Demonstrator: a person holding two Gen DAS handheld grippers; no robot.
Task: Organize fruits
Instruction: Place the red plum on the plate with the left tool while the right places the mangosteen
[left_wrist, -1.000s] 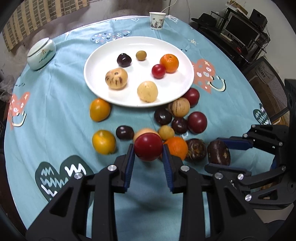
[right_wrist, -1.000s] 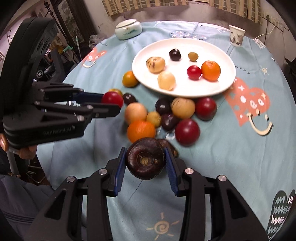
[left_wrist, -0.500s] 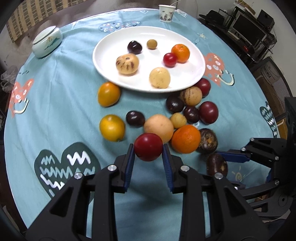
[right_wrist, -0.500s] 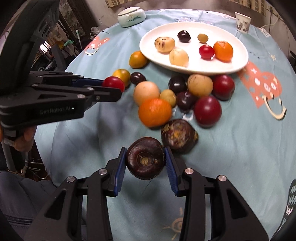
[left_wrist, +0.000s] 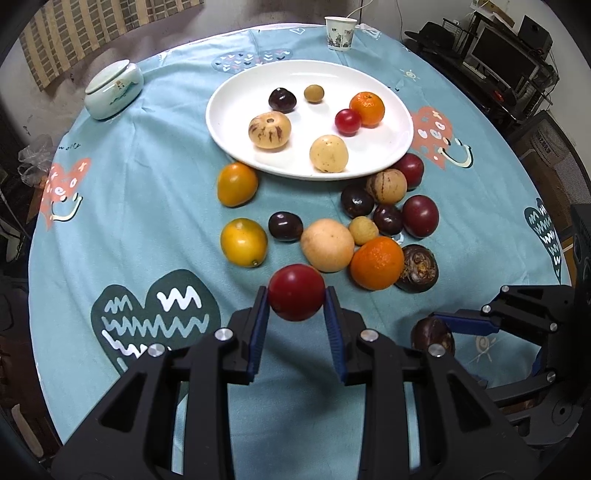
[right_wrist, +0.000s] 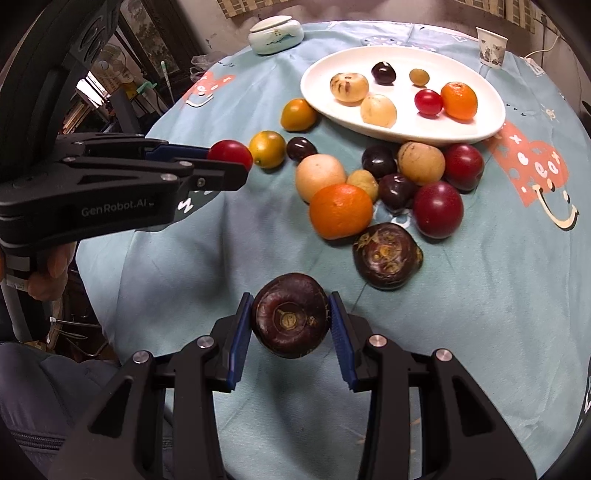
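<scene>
A round table under a teal cloth (left_wrist: 147, 177) printed with hearts and smiling faces fills both views, with a striped curtain behind it and a rack of electronics off to one side. Near the far edge stand a paper cup (left_wrist: 339, 33) and a pale lidded ceramic jar (left_wrist: 112, 89). A white oval plate (left_wrist: 399, 147) holds six fruits, among them a small orange (left_wrist: 367, 109), a cherry tomato (left_wrist: 347, 121) touching it, and a speckled pale melon-like fruit (left_wrist: 269, 130). Below the plate's near rim lies a loose cluster on the cloth: a large orange (left_wrist: 376, 262), a pale round fruit (left_wrist: 326, 245), dark plums, two yellow-orange fruits to the left, and a dark brown water chestnut (right_wrist: 386, 255) just beside the large orange. The left gripper (left_wrist: 296, 317) is clamped on a red plum-like fruit (left_wrist: 296, 291), lifted clear of the cloth in front of the cluster. The right gripper (right_wrist: 291, 325) grips a second water chestnut (right_wrist: 290, 319) between its blue pads, its flat scarred end facing the camera, also off the cloth and nearer the table's edge than the pile. A hand (right_wrist: 48, 267) shows under the left gripper's handle in the right wrist view.
</scene>
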